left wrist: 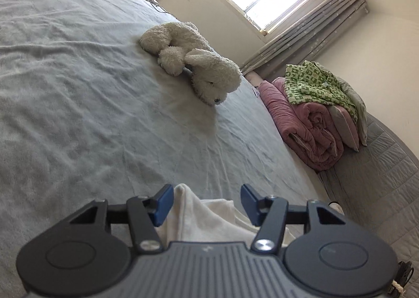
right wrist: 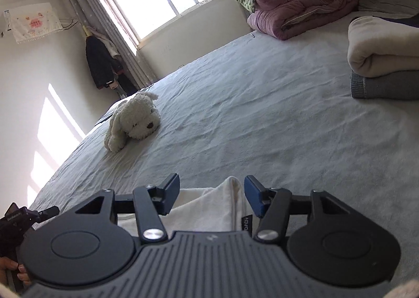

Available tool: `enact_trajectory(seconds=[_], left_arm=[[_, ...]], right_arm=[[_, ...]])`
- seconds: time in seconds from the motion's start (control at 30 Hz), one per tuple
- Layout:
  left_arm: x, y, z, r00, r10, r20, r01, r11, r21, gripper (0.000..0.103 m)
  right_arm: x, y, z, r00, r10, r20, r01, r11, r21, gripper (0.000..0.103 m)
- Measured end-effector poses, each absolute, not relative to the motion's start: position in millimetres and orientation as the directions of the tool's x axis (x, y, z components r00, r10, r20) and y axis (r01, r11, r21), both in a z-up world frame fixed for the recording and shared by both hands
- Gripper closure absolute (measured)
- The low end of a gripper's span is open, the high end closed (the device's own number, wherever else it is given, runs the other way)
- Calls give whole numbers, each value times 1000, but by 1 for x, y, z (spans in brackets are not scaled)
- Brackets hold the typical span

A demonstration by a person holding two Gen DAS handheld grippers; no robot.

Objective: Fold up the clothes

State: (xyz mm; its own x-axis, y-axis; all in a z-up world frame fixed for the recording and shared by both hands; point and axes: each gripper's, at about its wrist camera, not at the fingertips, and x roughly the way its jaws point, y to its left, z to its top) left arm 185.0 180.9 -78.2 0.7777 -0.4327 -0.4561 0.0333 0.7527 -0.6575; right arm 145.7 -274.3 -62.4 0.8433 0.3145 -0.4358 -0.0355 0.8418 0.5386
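Note:
A white garment (left wrist: pixel 209 216) lies on the grey bed sheet (left wrist: pixel 78 88), its upper edge between the blue fingertips of my left gripper (left wrist: pixel 207 202), which stands open around it. In the right wrist view the same white garment (right wrist: pixel 209 206), with a small dark label at its edge, lies between the fingers of my right gripper (right wrist: pixel 212 197), also open. Most of the cloth is hidden under both gripper bodies. At the lower left of the right wrist view, a hand (right wrist: pixel 15 271) holds the other gripper's black handle.
A white plush dog (left wrist: pixel 193 62) (right wrist: pixel 133 122) lies on the bed ahead. A rolled pink quilt (left wrist: pixel 303 127) with a green patterned cloth (left wrist: pixel 316 83) sits at the bed's end. Folded cream and grey blankets (right wrist: pixel 385 62) lie at the right. A window and curtains stand behind.

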Motion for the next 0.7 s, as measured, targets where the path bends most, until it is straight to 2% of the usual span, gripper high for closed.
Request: enact_trajectory(seconds=[0.07, 0.1, 0.17, 0.23, 0.27, 0.33, 0.4, 0.5, 0.53, 0.63, 0.7], left_arm=[[188, 177, -83, 771, -415, -483, 18, 772, -635, 53], [189, 176, -85, 770, -405, -493, 11, 782, -624, 57], [189, 173, -86, 768, -390, -508, 5, 797, -604, 80], [189, 171, -87, 769, -379, -516, 5, 809, -587, 85], [187, 169, -85, 778, -375, -504, 16, 814, -581, 89], [182, 166, -78, 807, -362, -467, 40, 822, -568, 90], [176, 164, -69, 843, -347, -412, 66, 826, -560, 90], [175, 160, -65, 891, -284, -353, 73, 859, -507, 90], [177, 158, -69, 894, -269, -358, 67, 871, -487, 90], [190, 146, -94, 862, -224, -454, 34, 920, -390, 89], [195, 147, -103, 847, -222, -483, 17, 919, -393, 88]], right_arm=[[146, -267, -59, 850, 280, -447, -56, 890, 452, 49], [149, -267, -62, 846, 273, -458, -50, 896, 441, 55], [150, -266, -64, 845, 256, -470, -45, 909, 414, 65], [152, -264, -66, 844, 239, -480, -40, 921, 387, 84], [152, -264, -66, 843, 230, -485, -37, 927, 374, 87], [151, -262, -64, 858, 209, -469, -32, 934, 356, 94], [146, -258, -55, 894, 183, -408, -38, 940, 338, 95], [140, -244, -46, 944, 121, -306, -55, 975, 217, 96], [143, -240, -49, 952, 96, -292, -50, 985, 163, 96], [160, -242, -72, 922, 93, -376, -41, 989, 143, 96], [172, -247, -87, 885, 102, -454, -30, 986, 164, 96]])
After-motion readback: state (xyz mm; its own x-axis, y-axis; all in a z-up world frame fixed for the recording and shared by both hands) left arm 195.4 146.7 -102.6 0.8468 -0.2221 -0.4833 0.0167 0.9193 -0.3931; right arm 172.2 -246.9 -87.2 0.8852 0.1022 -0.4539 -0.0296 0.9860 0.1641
